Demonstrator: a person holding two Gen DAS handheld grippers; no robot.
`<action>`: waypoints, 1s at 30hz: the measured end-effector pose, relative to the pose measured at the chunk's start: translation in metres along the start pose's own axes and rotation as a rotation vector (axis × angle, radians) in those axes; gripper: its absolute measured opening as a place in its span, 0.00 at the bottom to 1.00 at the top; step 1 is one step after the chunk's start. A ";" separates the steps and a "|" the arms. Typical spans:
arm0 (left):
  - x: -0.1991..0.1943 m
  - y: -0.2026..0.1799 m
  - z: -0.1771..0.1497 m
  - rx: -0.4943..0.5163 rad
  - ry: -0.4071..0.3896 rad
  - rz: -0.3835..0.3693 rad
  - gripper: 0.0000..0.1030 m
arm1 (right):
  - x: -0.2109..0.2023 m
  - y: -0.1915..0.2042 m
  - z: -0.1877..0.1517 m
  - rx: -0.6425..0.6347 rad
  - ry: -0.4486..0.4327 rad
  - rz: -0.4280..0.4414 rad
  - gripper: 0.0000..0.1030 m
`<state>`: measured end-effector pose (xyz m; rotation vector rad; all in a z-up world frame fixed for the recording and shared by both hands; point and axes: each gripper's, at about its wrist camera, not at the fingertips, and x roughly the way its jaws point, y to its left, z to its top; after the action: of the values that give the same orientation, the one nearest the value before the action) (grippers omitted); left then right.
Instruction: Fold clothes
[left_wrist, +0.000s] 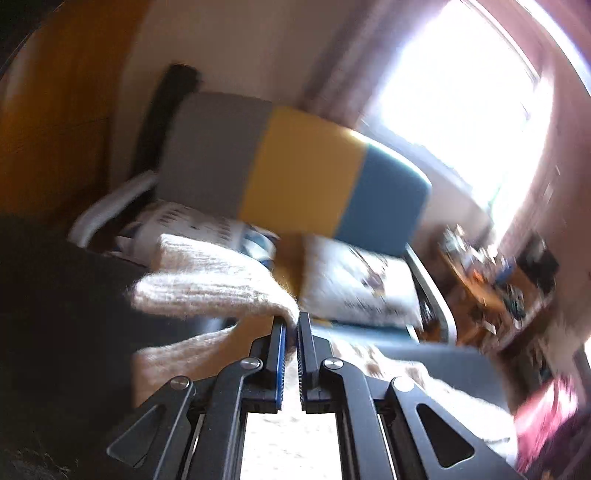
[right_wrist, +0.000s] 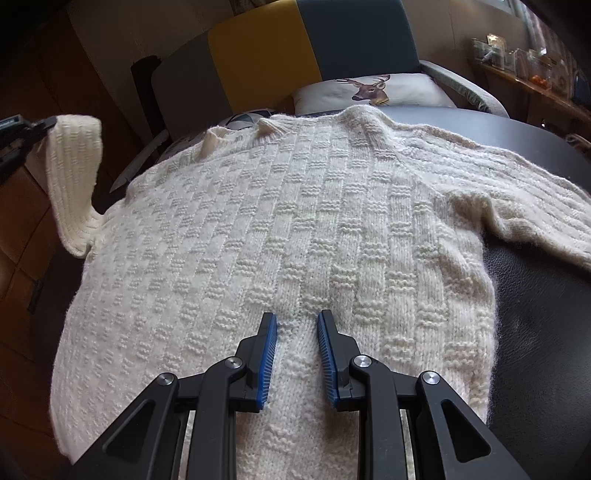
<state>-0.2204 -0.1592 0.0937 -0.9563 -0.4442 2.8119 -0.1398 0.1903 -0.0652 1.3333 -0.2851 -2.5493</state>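
One sweater (right_wrist: 280, 229), two grippers: left clamped on a cuff, right hanging open over the body.

Cream knit, the sweater lies flat on a dark round desk (right_wrist: 535, 295), collar at the far side, one sleeve stretched out to the right. The other sleeve (right_wrist: 74, 177) is lifted off the left edge; the left gripper (left_wrist: 291, 321) has its jaws pressed together on the cuff (left_wrist: 221, 288), and that view is blurred. The right gripper (right_wrist: 296, 321) sits over the near middle of the sweater, jaws apart with nothing between them; whether its tips touch the knit cannot be told. Beyond the desk stands a sofa (right_wrist: 258, 55) in grey, yellow and blue, with a deer cushion (right_wrist: 373, 90).
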 end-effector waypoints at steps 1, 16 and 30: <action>0.006 -0.012 -0.007 0.022 0.015 -0.011 0.04 | 0.000 0.000 0.000 0.003 0.000 0.003 0.24; 0.127 -0.122 -0.139 0.255 0.274 -0.011 0.05 | -0.001 -0.007 -0.001 0.035 0.000 0.046 0.24; 0.061 -0.052 -0.179 0.166 0.274 -0.075 0.20 | -0.010 -0.023 0.043 0.212 -0.013 0.260 0.31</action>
<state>-0.1563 -0.0554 -0.0599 -1.2343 -0.2029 2.5516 -0.1730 0.2176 -0.0402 1.2553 -0.7005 -2.3618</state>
